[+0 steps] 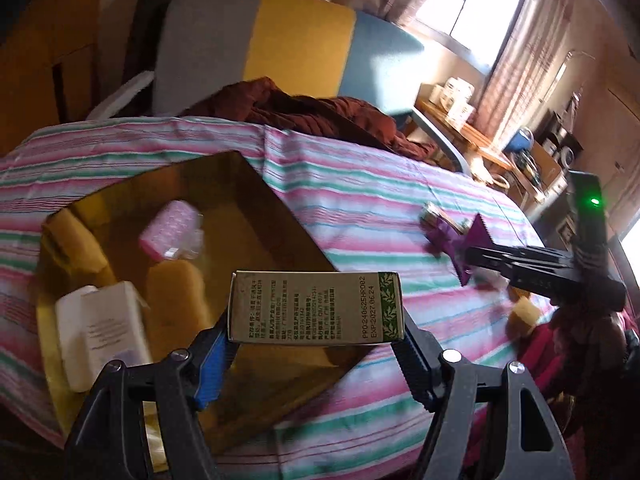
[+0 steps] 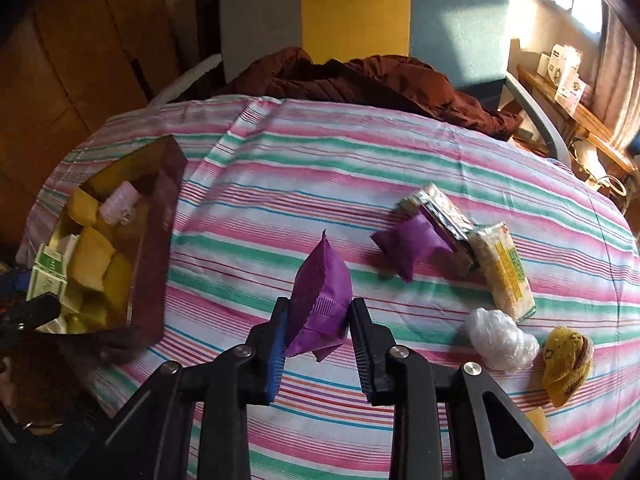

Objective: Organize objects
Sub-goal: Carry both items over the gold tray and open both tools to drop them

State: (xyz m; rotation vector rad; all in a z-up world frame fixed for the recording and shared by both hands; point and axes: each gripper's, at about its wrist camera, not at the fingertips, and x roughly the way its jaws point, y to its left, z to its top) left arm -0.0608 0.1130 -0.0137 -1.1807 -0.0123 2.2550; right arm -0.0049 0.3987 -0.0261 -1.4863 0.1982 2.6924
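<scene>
The left gripper [image 1: 316,344] is pinching a green-printed carton [image 1: 316,307] flat above the gold-lined box [image 1: 288,216] at far left, ready for dropping in, while the right gripper [image 2: 318,344] is squeezing a purple sachet [image 2: 320,300] clear of the striped sheet [image 2: 360,152] to follow it

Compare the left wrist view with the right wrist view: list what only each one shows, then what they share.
Only the left wrist view: the left gripper clamping the green-printed carton, and a white bottle in the box.

Only the right wrist view: the right gripper shut on a purple packet, plus a clear plastic wad and yellow plush toy.

Both: the brown box, its pink roll, and the striped sheet.
</scene>
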